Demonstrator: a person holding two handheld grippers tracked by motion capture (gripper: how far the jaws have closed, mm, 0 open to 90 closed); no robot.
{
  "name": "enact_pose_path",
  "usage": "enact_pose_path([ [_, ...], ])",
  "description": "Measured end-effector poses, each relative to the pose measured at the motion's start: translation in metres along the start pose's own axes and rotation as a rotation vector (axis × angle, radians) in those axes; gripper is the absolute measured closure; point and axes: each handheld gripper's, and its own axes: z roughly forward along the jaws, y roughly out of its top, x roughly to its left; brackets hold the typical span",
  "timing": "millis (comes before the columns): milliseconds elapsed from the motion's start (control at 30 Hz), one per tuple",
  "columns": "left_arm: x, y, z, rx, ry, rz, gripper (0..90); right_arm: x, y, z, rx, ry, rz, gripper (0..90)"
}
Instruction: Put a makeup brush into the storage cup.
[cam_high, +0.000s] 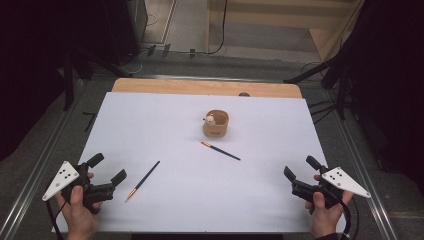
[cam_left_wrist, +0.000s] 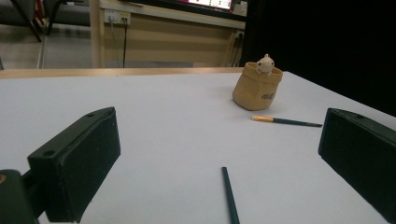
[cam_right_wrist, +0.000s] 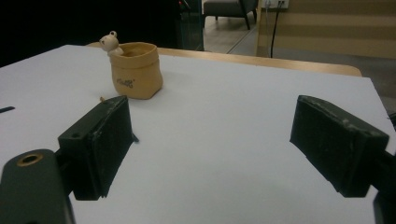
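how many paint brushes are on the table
2: one brush lies near the left gripper; the other brush lies just in front of the tan pot.

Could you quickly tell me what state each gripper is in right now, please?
Left gripper: open, holding nothing, jaws wide above the white table sheet.
Right gripper: open, holding nothing.

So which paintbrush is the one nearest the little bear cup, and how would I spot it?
Start at the tan holder with a small bear figure on its rim, near the middle of the white table. Just in front of it lies a dark brush. Unlike the other brush near the left gripper, its pale tip points toward the holder.
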Motion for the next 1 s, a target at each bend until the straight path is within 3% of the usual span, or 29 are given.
enact_pose_path([
  [133, -0.002, 0.000, 0.004, 0.011, -0.008, 0.011, 0.0, -0.001, 0.000, 0.000, 0.009, -0.009, -0.004, 13.6],
  [333, -0.001, -0.001, 0.005, 0.007, -0.005, 0.003, 0.0, 0.001, 0.005, 0.006, 0.029, 0.020, -0.020, 13.7],
  [1000, 0.005, -0.003, 0.004, 0.005, -0.007, -0.024, 0.0, 0.012, 0.033, 0.040, 0.064, 0.079, -0.039, 14.1],
])
